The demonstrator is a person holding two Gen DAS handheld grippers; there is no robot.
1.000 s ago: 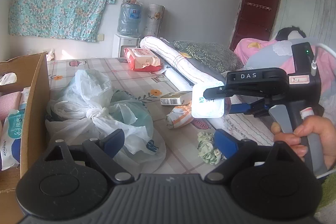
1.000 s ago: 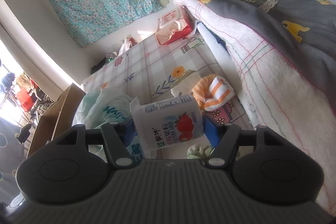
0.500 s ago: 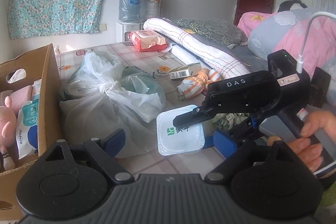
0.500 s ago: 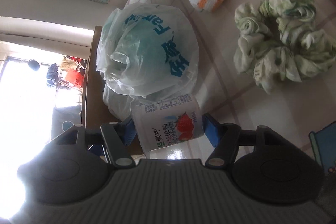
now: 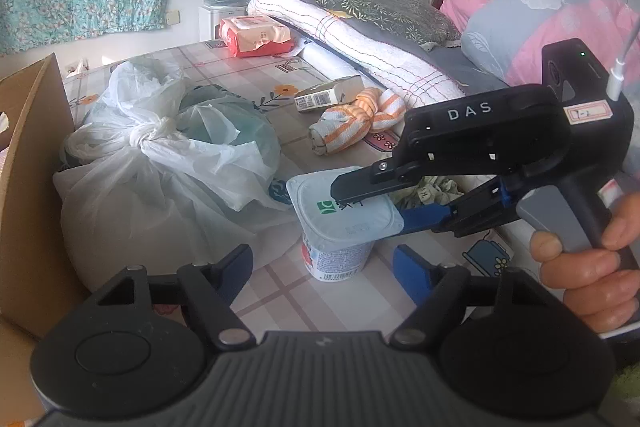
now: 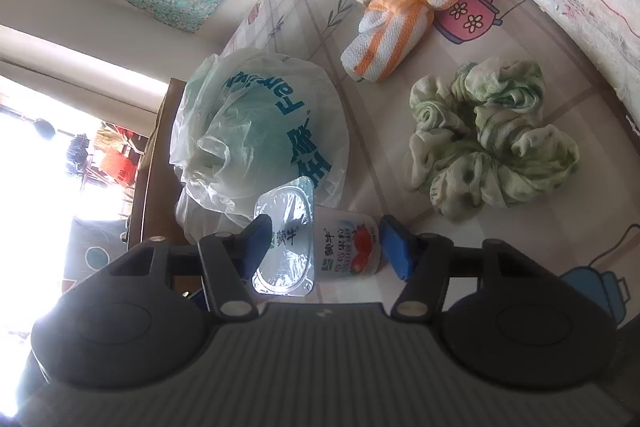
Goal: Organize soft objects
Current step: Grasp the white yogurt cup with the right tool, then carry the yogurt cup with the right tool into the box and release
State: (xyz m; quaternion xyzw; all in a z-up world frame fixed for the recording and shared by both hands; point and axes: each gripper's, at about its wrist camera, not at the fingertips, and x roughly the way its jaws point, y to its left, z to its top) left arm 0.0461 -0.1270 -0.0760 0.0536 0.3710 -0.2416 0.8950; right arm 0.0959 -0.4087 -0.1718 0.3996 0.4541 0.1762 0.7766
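Closing right tongs (image 6: 326,243) straddling upright yogurt cup (image 5: 340,227), left tongs (image 5: 322,267) spread, closing, empty

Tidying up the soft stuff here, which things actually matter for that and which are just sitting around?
For the job:
green scrunchie
orange-striped knotted cloth
tied plastic bags
cardboard box

Just lying about:
yogurt cup, between the right gripper's closing jaws
small carton
red wipes pack

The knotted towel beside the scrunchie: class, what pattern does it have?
The knotted towel has orange and white stripes, clearest in the right wrist view.
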